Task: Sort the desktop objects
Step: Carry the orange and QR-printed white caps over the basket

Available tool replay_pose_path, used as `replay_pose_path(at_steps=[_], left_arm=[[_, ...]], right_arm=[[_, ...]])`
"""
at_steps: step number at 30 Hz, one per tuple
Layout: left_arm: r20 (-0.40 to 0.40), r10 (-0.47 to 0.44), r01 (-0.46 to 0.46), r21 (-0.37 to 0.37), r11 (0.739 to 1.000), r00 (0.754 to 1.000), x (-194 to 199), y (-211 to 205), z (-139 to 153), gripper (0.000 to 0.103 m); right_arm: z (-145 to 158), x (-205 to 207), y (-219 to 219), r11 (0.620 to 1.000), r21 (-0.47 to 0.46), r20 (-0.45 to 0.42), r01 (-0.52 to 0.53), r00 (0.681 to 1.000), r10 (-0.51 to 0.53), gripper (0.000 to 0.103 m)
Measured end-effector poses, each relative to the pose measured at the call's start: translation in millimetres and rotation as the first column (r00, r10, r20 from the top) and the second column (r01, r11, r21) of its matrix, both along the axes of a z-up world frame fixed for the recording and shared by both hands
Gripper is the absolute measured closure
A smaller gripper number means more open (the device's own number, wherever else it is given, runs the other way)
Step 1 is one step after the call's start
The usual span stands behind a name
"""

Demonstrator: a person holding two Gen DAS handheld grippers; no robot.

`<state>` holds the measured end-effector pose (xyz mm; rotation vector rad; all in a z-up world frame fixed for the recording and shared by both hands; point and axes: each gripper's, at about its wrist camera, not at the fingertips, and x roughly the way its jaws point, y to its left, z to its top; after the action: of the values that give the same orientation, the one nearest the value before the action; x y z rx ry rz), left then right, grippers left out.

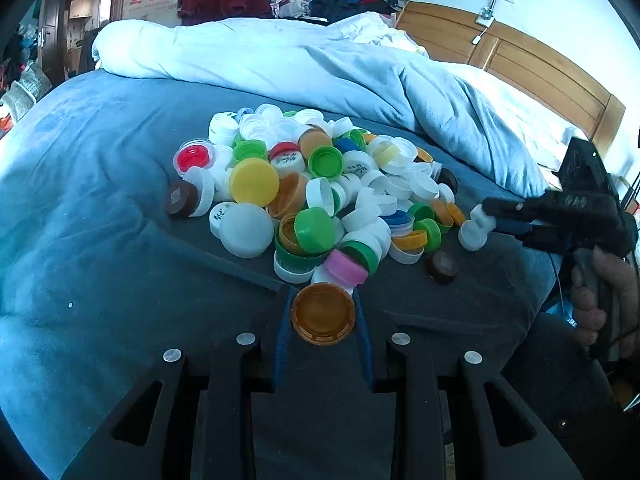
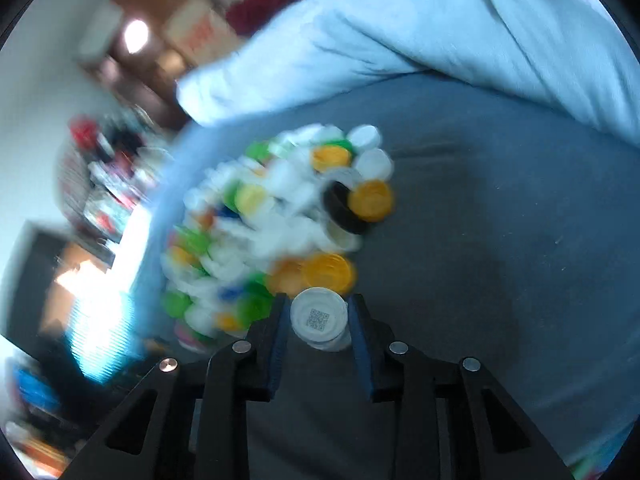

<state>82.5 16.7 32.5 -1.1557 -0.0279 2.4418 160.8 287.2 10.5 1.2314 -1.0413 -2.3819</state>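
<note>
Two grippers, orange cap gripped, white cap gripped

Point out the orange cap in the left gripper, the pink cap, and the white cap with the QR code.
orange cap (image 1: 322, 313), left wrist view, hollow inside.
pink cap (image 1: 345, 267), left wrist view, side wall.
white cap (image 2: 319, 317), right wrist view, printed face.

**Left view sharp, right view motion-blurred**

Cool bluish daylight in both. Left wrist view crisp across the pile of bottle caps; bright wall at upper right near blown out, soft shadows under caps. Right wrist view smeared over the cap pile and room at left, only the white cap near the fingers sharp; glare patch lower left. Strong fisheye bending, black vignette at corners in both
</note>
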Motion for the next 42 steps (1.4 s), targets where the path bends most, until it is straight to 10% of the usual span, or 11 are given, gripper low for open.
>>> replay_pose_path(at_steps=[2, 5, 14, 18, 30, 42], left_arm=[[0.006, 0.009, -0.009, 0.002, 1.0, 1.0, -1, -1, 0, 0.078], [0.006, 0.01, -0.01, 0.008, 1.0, 1.0, -2, -2, 2, 0.078], [-0.096, 0.051, -0.051, 0.008, 0.999, 0.994, 8, -12, 52, 0.078], [-0.133, 0.147, -0.153, -0.036, 0.988, 0.98, 13, -26, 84, 0.078], [-0.152, 0.455, -0.476, -0.155, 0.866, 0.877, 26, -116, 141, 0.078], [-0.164, 0.585, -0.606, -0.147, 0.782, 0.794, 40, -181, 155, 0.078]], right_arm=[[9, 3, -1, 0.989, 0.144, -0.017, 0.017, 1.0, -0.015, 0.071], [0, 7, 18, 0.995, -0.072, -0.015, 0.073, 0.997, -0.074, 0.071], [77, 21, -62, 0.897, 0.44, -0.14, -0.051, 0.982, 0.125, 0.071], [106, 24, -103, 0.848, 0.523, -0.199, -0.086, 0.955, 0.219, 0.071], [158, -2, -208, 0.814, 0.546, -0.291, -0.198, 0.867, 0.405, 0.07], [209, -20, -315, 0.773, 0.555, -0.347, -0.306, 0.759, 0.55, 0.07]])
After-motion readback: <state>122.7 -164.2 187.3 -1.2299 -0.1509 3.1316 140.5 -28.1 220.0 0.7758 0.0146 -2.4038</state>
